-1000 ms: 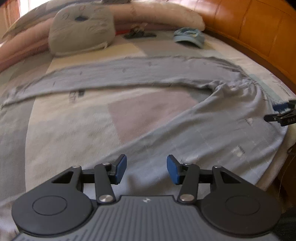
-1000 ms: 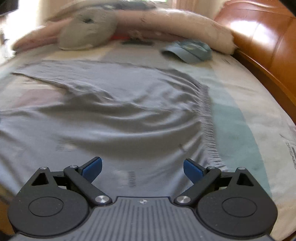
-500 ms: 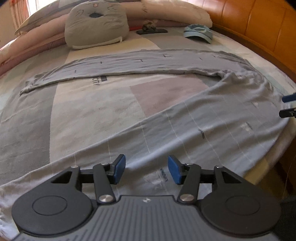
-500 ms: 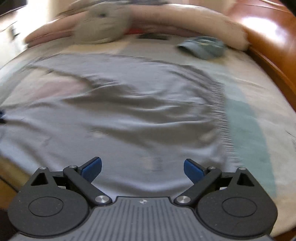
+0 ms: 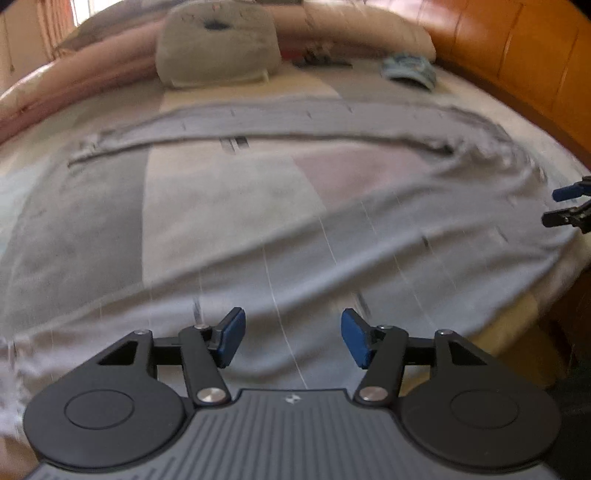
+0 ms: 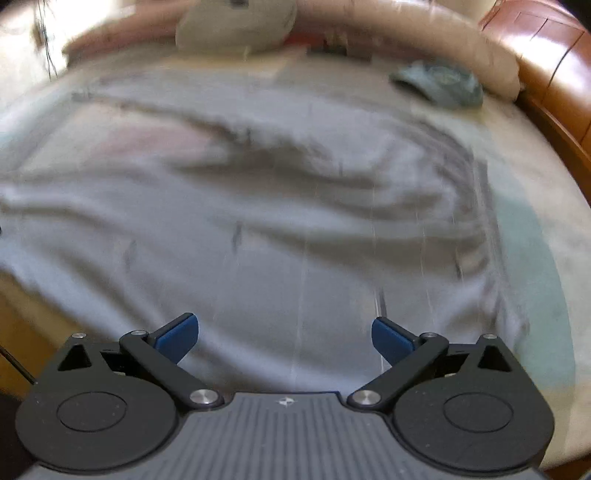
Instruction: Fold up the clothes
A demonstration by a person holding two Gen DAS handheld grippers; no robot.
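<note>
Left wrist view: the left tool hangs over the near leg of a pair of grey trousers spread across the bed. Its jaws are opening, with a clear gap between the blue pads; nothing is gripped, and the cloth lies flat below them. The trousers form a wide V: one leg runs across the far part of the patchwork bedcover, the other sweeps toward the camera and over the bed's near edge. Beyond them sit a grey cushion, a blue cap and a long pinkish bolster against an orange-brown headboard. At the right edge the tips of the right tool show beside the trousers' waist end.

Right wrist view: the picture is blurred. The right tool stands wide open and empty above the trousers' seat, the gathered waistband running down the right side. The cushion, cap and headboard lie further back.
</note>
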